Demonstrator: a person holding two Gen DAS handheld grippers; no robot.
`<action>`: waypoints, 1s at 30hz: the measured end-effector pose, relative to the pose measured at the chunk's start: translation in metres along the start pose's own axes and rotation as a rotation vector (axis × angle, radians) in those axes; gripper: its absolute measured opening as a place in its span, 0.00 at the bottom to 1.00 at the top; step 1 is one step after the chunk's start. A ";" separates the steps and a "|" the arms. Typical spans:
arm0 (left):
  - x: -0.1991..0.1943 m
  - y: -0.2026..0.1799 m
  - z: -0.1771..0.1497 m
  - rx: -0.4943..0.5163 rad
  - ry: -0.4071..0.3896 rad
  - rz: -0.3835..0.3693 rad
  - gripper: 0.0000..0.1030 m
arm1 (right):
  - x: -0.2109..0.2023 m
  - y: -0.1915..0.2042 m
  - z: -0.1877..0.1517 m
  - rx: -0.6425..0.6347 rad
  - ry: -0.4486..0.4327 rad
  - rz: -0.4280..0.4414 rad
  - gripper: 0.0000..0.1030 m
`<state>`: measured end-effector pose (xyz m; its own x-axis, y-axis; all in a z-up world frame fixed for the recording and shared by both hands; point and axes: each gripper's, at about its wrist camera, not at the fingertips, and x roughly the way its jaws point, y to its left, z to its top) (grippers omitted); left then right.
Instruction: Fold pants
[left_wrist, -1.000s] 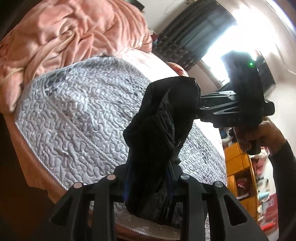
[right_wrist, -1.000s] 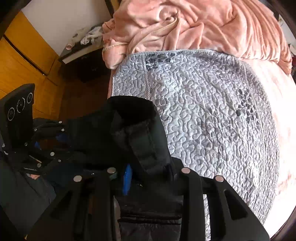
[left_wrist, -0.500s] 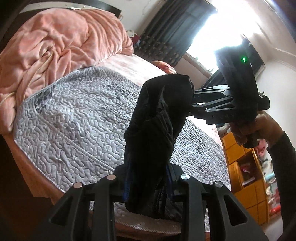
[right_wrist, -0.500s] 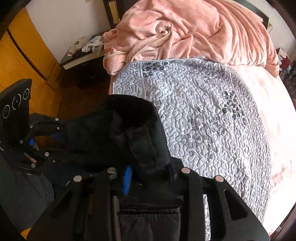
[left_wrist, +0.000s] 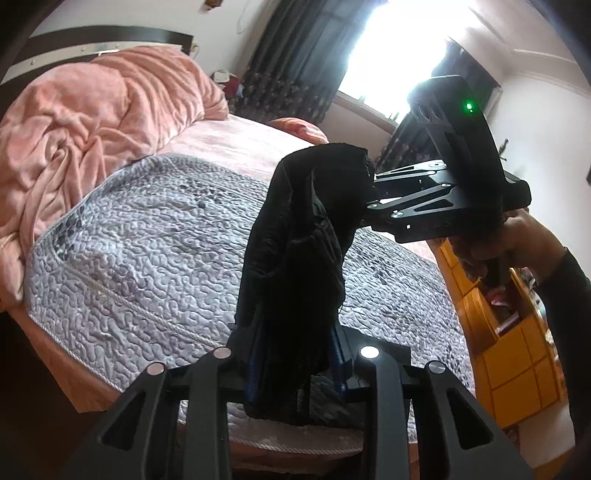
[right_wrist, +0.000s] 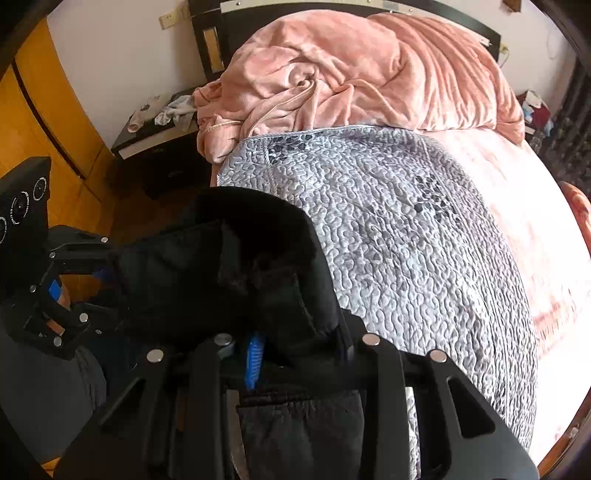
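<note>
Holding the bunched black fabric pants (left_wrist: 295, 258) in mid-air above the grey quilted bed cover (left_wrist: 147, 258), I am keeping my left tool (left_wrist: 295, 354) and right tool (right_wrist: 295, 347) both clenched on them.

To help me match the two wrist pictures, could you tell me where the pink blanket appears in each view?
Left wrist: the pink blanket is heaped at upper left, left of the black pants.
Right wrist: the blanket fills the top centre, by the headboard.
Shared landmark: the grey quilted cover lies just below the blanket in both views.
</note>
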<state>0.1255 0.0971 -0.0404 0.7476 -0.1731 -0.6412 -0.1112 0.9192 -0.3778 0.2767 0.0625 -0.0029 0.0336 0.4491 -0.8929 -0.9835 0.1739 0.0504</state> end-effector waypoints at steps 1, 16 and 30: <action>0.000 -0.006 -0.001 0.014 0.002 0.000 0.29 | -0.003 0.000 -0.003 0.004 -0.005 -0.004 0.29; 0.001 -0.080 -0.020 0.163 0.032 -0.025 0.29 | -0.045 0.004 -0.076 0.085 -0.065 -0.086 0.29; 0.014 -0.122 -0.037 0.253 0.068 -0.037 0.29 | -0.060 0.001 -0.123 0.134 -0.094 -0.125 0.29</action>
<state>0.1255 -0.0308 -0.0280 0.7012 -0.2240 -0.6768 0.0894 0.9695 -0.2283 0.2518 -0.0715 -0.0043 0.1764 0.4957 -0.8504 -0.9385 0.3452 0.0065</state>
